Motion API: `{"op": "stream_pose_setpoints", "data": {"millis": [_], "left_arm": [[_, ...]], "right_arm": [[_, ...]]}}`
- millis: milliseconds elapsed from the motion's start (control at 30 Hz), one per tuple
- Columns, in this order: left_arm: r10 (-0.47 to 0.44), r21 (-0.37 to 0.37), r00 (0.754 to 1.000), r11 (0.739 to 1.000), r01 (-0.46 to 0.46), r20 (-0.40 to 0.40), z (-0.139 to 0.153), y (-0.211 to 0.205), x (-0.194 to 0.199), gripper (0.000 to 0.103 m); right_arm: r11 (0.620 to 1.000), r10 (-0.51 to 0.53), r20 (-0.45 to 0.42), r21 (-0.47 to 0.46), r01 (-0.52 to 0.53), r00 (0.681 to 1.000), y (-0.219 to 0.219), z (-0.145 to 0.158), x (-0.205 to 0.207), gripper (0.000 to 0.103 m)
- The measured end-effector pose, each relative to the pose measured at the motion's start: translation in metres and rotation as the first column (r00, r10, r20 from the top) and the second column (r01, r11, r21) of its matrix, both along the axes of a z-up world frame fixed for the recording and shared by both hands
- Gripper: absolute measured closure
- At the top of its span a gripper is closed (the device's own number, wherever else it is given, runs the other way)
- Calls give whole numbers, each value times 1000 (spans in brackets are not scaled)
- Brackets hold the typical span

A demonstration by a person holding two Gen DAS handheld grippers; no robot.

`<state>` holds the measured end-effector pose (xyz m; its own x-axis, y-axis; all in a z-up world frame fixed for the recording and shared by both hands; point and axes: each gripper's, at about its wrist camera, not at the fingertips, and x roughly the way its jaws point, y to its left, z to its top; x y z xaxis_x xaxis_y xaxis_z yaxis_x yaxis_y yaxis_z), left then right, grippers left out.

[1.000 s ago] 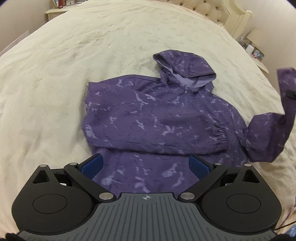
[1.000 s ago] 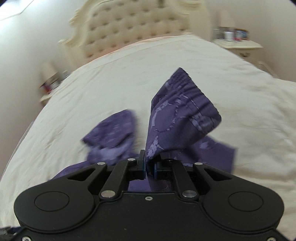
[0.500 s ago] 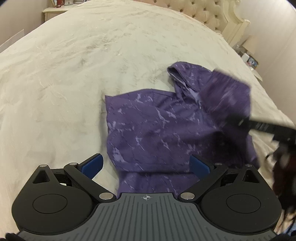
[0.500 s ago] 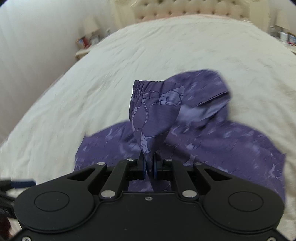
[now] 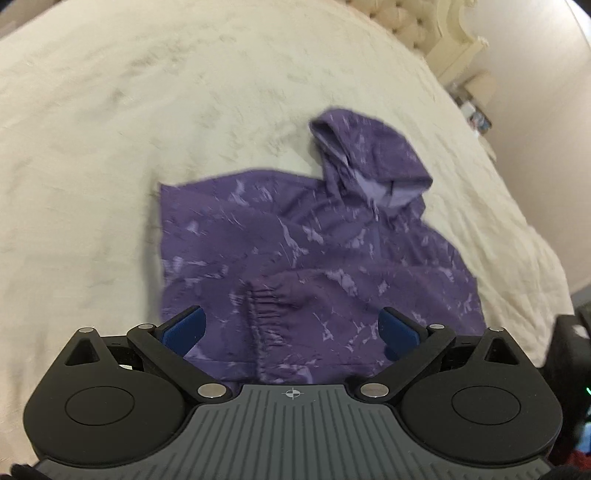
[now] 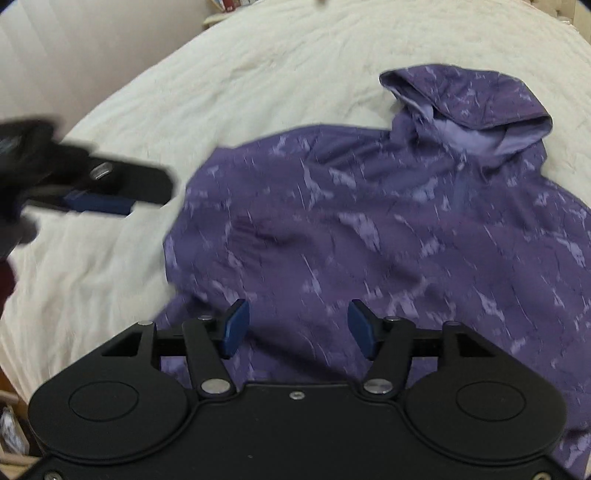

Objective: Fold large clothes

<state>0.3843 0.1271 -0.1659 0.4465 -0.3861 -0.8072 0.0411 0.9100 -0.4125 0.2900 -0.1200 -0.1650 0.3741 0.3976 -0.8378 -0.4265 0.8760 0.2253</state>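
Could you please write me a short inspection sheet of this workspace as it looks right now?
Surface: cream bedspread, wrinkled.
Job's things: purple hooded jacket lying flat, hood toward the headboard, a sleeve with an elastic cuff folded across the body.
Clutter: nothing seen on the bed.
Grippers: left gripper and right gripper both above the jacket, jaws open, holding nothing.
Cables: nothing seen.
Surroundings: tufted headboard, blurred.

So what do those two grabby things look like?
The left gripper is black with two round discs, silver screws, a ribbed grey middle plate with a crosshair mark, and blue fingers. The right gripper is all black, with the same discs, screws and blue fingers.
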Motion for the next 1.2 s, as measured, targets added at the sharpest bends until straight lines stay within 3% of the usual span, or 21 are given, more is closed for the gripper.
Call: {"op": "stream_pose_setpoints", "data": {"millis": [133,167,200,267,300,400,433,467,533,700,800,900,1000,1133,1200], "left_arm": [[-42,54,999,998,43,-16,-21,-23,10,3],[-56,80,998,995,58,-25,-28,-28,13,8],[-69,113,997,991,74,-43,-36,-34,16,14],[-87,170,992,980,102,-91,-50,-43,21,36],[-94,188,988,975,116,-119,-58,-47,24,40],[-98,148,986,982,118,-138,-69,-51,26,49],[-85,131,990,986,100,-114,-67,-50,25,74],[-82,102,992,991,91,-95,-66,-50,24,83],[-94,48,993,994,97,-68,-57,-55,24,83],[-129,-5,990,992,129,52,-18,-66,23,83],[-123,14,989,992,122,83,-6,-64,24,83],[-121,43,990,992,118,66,-12,-58,24,83],[-104,70,994,992,101,36,-19,-52,24,83],[-91,89,996,992,90,5,-27,-46,23,83],[-92,95,996,991,92,0,-30,-45,22,83]], "right_arm": [[1000,-14,-7,-26,14,1000,-24,0,-11,39],[999,-20,-10,-31,20,1000,-30,0,-13,39],[999,-28,-12,-36,27,1000,-36,1,-17,39],[998,-54,-19,-40,54,998,-48,1,-21,39],[997,-74,-24,-38,73,997,-55,1,-23,39],[990,-142,-41,-28,141,989,-76,0,-28,38],[985,-170,-45,-28,169,985,-85,0,-30,38],[980,-199,-50,-23,198,979,-93,-1,-32,38],[967,-253,-66,-8,253,965,-110,-3,-34,38],[933,-360,-42,4,360,932,-149,1,-36,38],[909,-416,-1,31,416,909,-170,7,-32,38],[887,-460,16,45,459,888,-187,5,-20,34],[871,-488,-32,42,489,872,-203,-15,-7,34],[811,-584,-170,-68,582,794,-230,-52,2,34],[801,-597,-176,-66,596,783,-238,-47,-1,34]]}}
